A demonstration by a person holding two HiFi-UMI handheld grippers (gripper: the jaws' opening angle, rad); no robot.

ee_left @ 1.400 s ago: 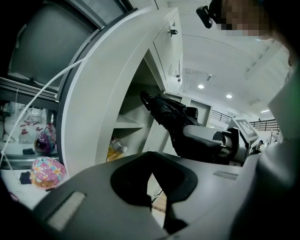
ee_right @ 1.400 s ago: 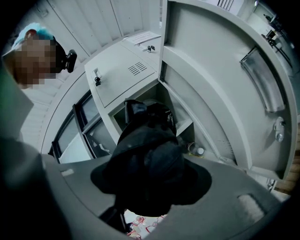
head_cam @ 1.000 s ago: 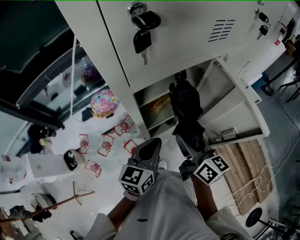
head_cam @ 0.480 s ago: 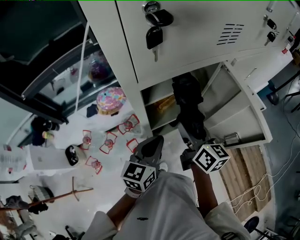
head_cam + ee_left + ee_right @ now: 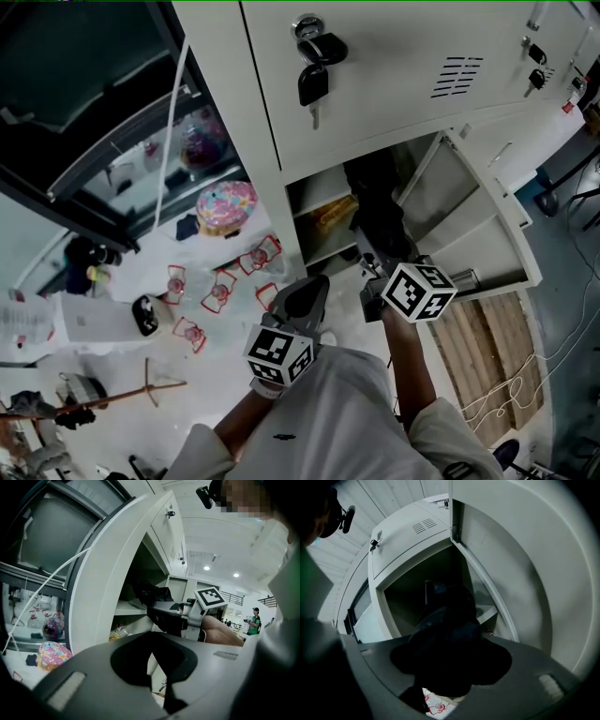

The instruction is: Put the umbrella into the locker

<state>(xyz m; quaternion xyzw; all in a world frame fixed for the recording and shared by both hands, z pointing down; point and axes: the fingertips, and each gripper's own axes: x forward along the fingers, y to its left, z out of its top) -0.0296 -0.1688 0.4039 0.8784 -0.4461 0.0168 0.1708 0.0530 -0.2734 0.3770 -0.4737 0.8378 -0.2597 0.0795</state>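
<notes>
**Head view.** Your right gripper [image 5: 373, 267] is clamped on the folded black umbrella [image 5: 375, 208]. Its far end lies within the mouth of the open locker [image 5: 272, 159] compartment, and the held end is outside. The left gripper [image 5: 302, 292] hangs just beside it and touches nothing.

**Left gripper view.** The jaws are together with nothing between them. Past them the umbrella reaches into the opening near the shelf [image 5: 129, 607] — whether it rests on that shelf or hangs clear of it cannot be made out from here.

**Right gripper view.** The jaws stand fairly wide, pressed on the dark bundle of the umbrella, which fills the gap. Behind it are the compartment interior and the door [image 5: 511, 573], swung fully aside.

**Finding.** The task is judged part done: the door is open and the umbrella is entering. You have not yet seated it fully inside, released it or drawn the gripper out.
</notes>
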